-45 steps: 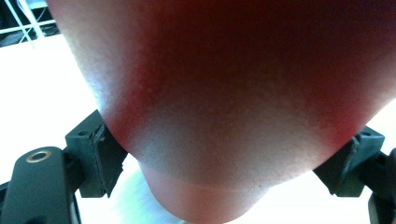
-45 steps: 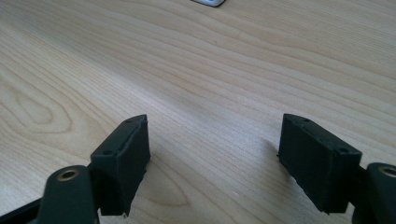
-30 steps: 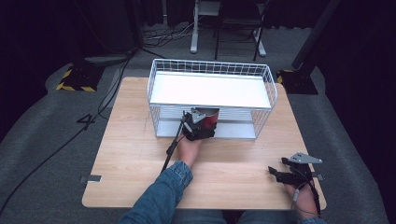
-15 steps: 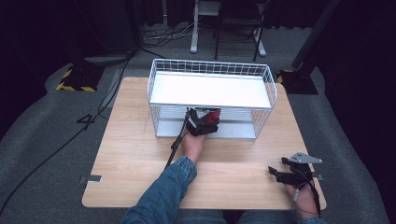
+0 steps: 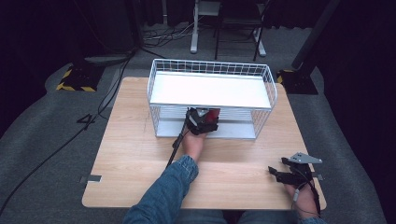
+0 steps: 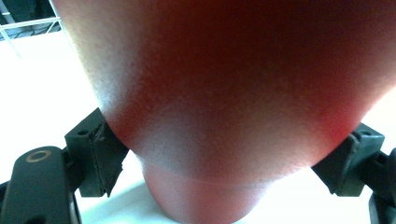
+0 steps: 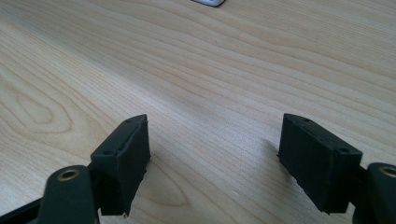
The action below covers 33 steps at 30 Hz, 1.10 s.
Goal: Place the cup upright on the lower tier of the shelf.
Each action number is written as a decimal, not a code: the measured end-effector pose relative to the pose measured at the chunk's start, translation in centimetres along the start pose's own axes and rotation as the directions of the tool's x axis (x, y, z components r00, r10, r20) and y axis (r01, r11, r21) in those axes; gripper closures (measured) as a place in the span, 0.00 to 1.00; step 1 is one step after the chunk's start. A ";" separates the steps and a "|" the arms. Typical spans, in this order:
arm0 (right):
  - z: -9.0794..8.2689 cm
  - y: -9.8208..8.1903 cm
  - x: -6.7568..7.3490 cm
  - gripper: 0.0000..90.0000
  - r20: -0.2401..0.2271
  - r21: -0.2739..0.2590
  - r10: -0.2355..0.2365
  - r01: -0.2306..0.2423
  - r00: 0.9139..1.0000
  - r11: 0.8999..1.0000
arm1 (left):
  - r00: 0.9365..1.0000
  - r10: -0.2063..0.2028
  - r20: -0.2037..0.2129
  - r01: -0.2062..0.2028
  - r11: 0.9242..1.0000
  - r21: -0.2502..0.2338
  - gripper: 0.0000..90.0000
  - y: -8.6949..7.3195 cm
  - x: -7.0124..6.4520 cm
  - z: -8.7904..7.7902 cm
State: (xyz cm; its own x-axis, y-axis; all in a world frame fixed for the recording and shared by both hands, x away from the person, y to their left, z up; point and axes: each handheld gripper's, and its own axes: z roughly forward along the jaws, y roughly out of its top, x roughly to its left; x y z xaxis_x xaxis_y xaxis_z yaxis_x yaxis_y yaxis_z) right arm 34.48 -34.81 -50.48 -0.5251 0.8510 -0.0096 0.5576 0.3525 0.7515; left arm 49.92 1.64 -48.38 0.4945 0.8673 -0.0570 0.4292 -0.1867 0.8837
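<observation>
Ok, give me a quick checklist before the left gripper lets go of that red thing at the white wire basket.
1. Left gripper clamped on the red rounded object: ok, both jaws press its sides.
2. Object at the front of the white wire basket: ok.
3. Object resting on a surface: cannot tell.
4. Right gripper open, nothing between its jaws: ok.
5. Right gripper well away on the light wooden table: ok.

Light wooden table (image 5: 130, 154), rectangular. A white two-tier wire rack (image 5: 211, 100) stands directly on its far half.
</observation>
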 end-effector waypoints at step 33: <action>0.0 0.0 0.0 0.26 0.003 0.001 0.002 -0.002 1.000 1.000 | 0.998 -0.031 0.055 0.031 1.000 0.000 0.00 -1.2 1.0 -1.6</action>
State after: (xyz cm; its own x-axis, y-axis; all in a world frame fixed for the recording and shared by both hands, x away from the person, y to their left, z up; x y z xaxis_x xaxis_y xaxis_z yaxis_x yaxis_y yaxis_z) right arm 34.49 -34.80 -50.48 -0.5223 0.8527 -0.0104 0.5591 0.3516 0.7509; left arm 48.72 3.49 -48.71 0.5216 0.8461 -0.1096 0.4447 -0.1599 0.8813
